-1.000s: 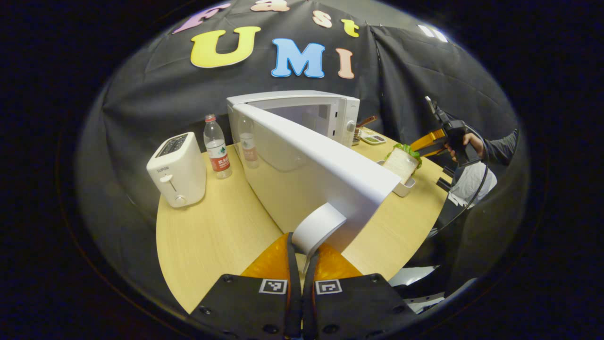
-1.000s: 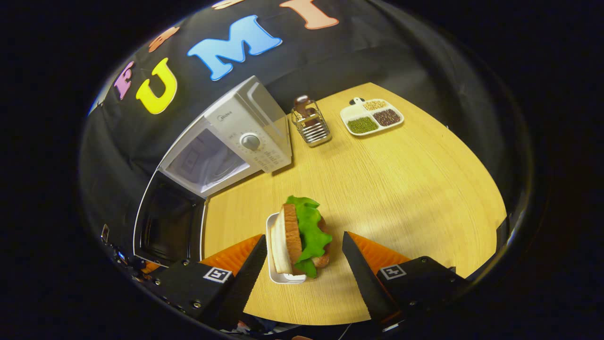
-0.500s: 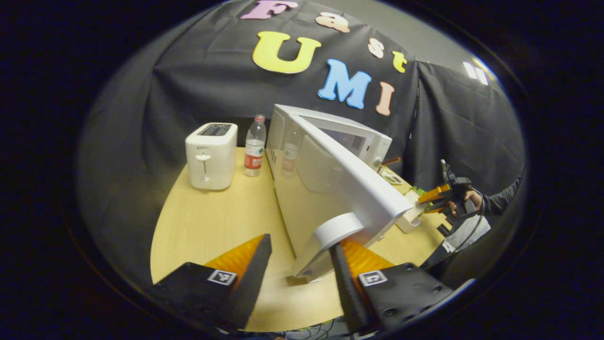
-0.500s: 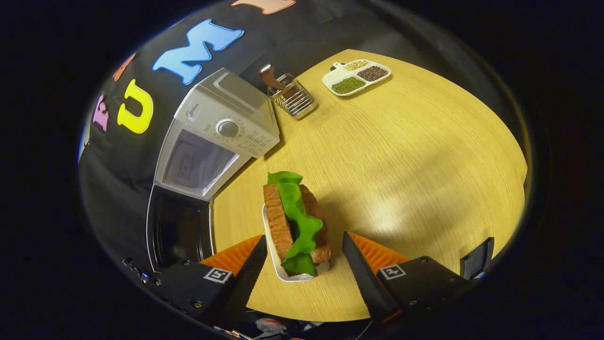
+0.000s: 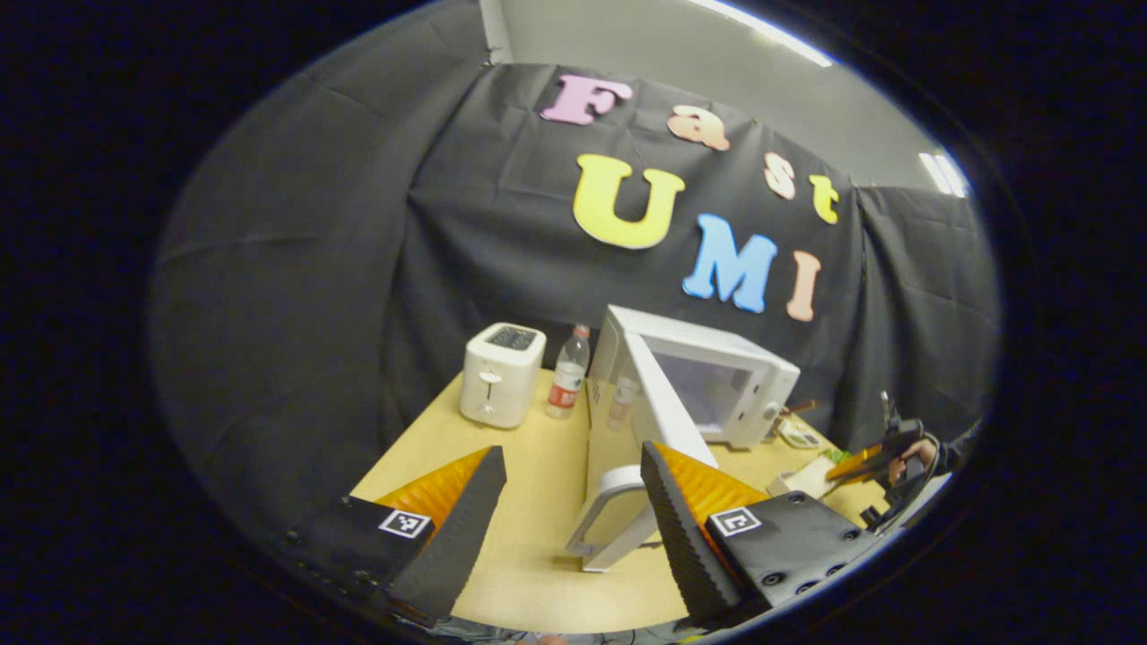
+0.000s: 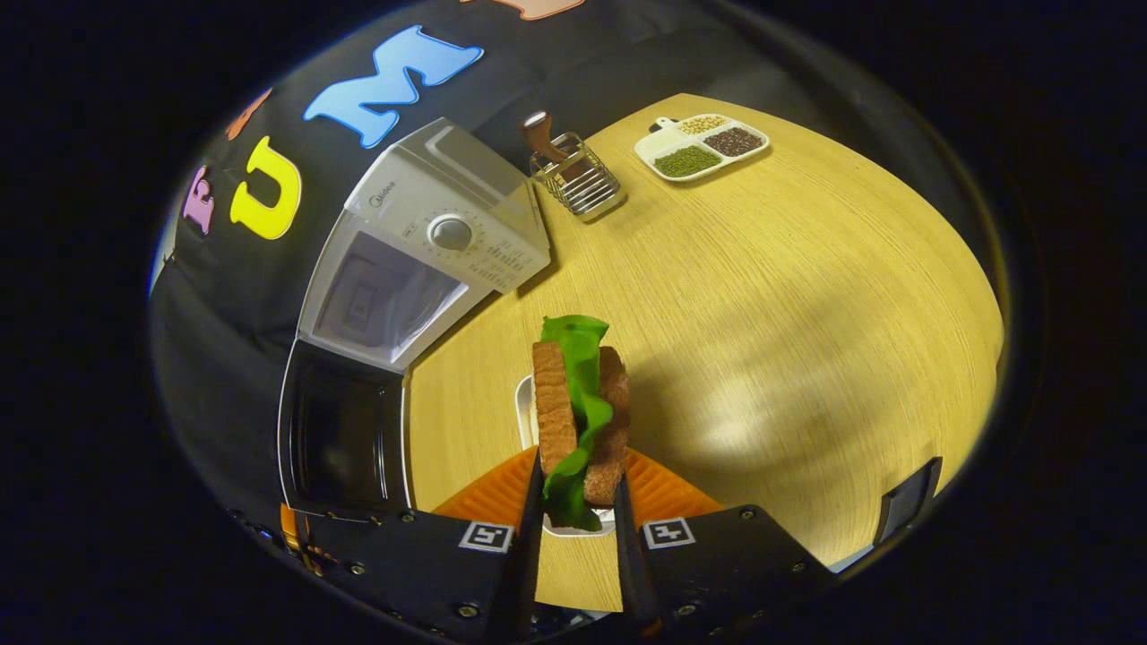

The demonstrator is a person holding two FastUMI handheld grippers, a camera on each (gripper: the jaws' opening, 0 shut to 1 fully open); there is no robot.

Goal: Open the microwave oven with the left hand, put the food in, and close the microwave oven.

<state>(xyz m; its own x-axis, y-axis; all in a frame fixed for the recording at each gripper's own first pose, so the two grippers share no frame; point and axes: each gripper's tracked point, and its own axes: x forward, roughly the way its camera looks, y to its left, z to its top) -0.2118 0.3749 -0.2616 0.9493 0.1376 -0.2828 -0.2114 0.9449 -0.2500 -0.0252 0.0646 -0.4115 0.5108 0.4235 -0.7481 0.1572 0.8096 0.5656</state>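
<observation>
Sandwich (image 6: 581,405) pinched between the right gripper (image 6: 575,502); left gripper (image 5: 573,502) spread wide, holding nothing, before the microwave door handle (image 5: 609,520).

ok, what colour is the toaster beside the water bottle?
White; the toaster shows best in the left gripper view.

Each gripper carries two flat black finger mounts, each studded with small dark screws and bearing a square black-and-white marker tag, with ribbed orange wedges behind the serrated fingers (image 5: 466,520). In the left gripper view, the far right gripper (image 5: 874,459) shows a black body with orange parts and a black cable looping below. A dark sleeve (image 5: 963,448) covers the arm behind it.
</observation>
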